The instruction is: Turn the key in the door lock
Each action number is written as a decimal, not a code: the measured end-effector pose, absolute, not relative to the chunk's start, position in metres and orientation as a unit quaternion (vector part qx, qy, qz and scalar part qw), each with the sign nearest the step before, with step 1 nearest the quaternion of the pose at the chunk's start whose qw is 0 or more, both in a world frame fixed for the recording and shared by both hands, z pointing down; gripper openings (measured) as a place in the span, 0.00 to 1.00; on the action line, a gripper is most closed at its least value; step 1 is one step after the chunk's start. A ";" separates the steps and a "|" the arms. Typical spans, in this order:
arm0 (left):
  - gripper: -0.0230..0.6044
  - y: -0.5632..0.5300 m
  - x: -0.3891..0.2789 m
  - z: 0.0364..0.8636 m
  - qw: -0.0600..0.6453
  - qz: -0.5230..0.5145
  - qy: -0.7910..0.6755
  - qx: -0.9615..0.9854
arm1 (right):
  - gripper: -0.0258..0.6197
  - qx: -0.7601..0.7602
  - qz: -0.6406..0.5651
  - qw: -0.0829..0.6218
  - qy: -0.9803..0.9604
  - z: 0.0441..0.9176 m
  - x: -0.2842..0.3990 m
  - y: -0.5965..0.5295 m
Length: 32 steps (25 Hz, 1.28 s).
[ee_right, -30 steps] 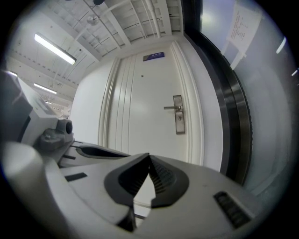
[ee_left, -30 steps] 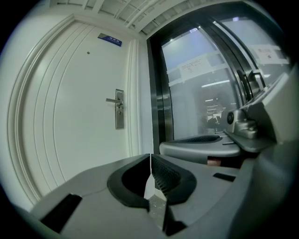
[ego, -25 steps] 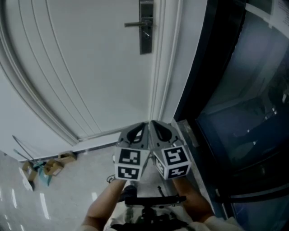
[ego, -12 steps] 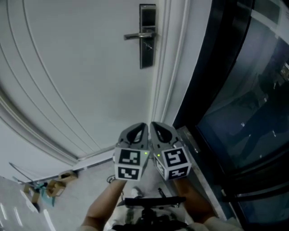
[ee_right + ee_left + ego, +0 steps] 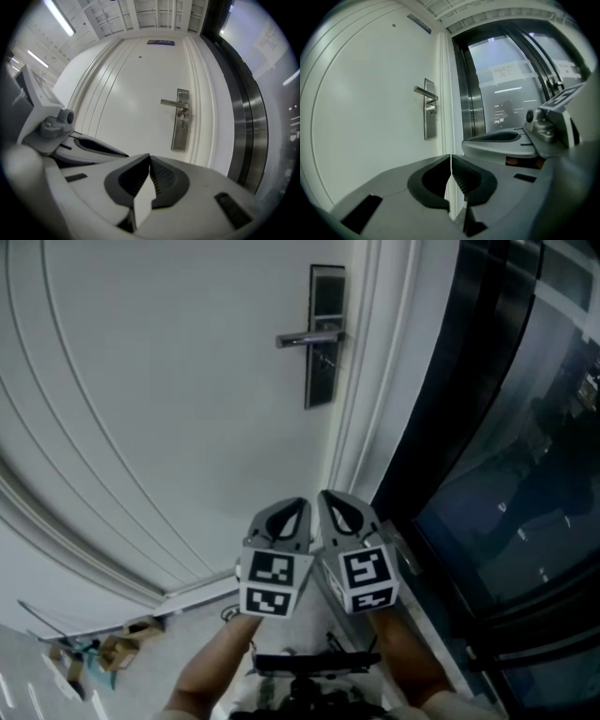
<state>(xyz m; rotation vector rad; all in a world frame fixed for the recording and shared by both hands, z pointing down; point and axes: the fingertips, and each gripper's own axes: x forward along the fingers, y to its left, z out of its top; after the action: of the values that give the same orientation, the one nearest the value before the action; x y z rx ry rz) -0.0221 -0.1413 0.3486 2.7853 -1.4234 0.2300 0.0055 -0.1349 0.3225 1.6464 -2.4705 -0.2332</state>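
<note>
- Lower left of the head view: brown cardboard scraps (image 5: pixel 117 650) on the pale floor. Irrelevant to the task, just keep clear of them.
- Left to centre: large white panelled door (image 5: pixel 159 390).
- Lower centre: grey two-jaw left gripper (image 5: pixel 296 504), jaws closed on nothing, aimed at the door and well apart from it.
- Just beside it on the right: grey two-jaw right gripper (image 5: pixel 324 495), jaws pressed together, also empty.
- Upper centre-right: tall grey metal lock plate (image 5: pixel 324 343) at the door's edge, with a silver lever handle (image 5: pixel 307 337) sticking out to the left.
- The small metal key (image 5: pixel 183 123) appears to sit just under the lever, but it is too small to be sure of its shape.
- Far right: dark glass panel (image 5: pixel 506 474).
- Step in hand, as a judgement: the approach, with nothing gripped yet.
- To do it well:
  - Split the two grippers apart.
  - Bring one in level with the keyhole and below the lever.
  - Open its jaws before it arrives.
  - Pinch the key's flat head squarely.
  - Roll about the key's own axis without pushing sideways.
  - Keep the other gripper off the lever.
</note>
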 end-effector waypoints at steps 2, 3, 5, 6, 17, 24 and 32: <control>0.08 -0.150 -0.021 0.345 -0.001 0.071 -0.454 0.888 | 0.05 0.551 -0.094 0.086 -0.825 0.315 0.007 -0.145; 0.08 -0.155 -0.020 0.343 -0.002 0.070 -0.454 0.888 | 0.05 0.550 -0.101 0.088 -0.824 0.311 0.009 -0.151; 0.08 -0.166 -0.017 0.338 -0.006 0.067 -0.455 0.888 | 0.05 0.549 -0.114 0.091 -0.823 0.304 0.011 -0.164; 0.08 -0.172 -0.015 0.336 -0.008 0.066 -0.457 0.887 | 0.05 0.548 -0.120 0.093 -0.822 0.301 0.013 -0.170; 0.08 -0.250 0.010 0.309 -0.018 0.047 -0.484 0.874 | 0.07 0.529 -0.196 0.119 -0.817 0.269 0.035 -0.250; 0.08 -0.288 0.015 0.303 -0.014 0.049 -0.505 0.862 | 0.12 0.527 -0.250 0.122 -0.803 0.225 0.048 -0.300; 0.08 -0.308 0.013 0.294 -0.016 0.043 -0.533 0.845 | 0.17 0.517 -0.332 0.195 -0.765 0.205 0.043 -0.344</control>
<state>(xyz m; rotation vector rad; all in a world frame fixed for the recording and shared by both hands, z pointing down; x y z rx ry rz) 0.0125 -0.3080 0.2938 2.6821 -1.6922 0.1378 0.0430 -0.3440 0.2049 1.4481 -2.1438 -0.9299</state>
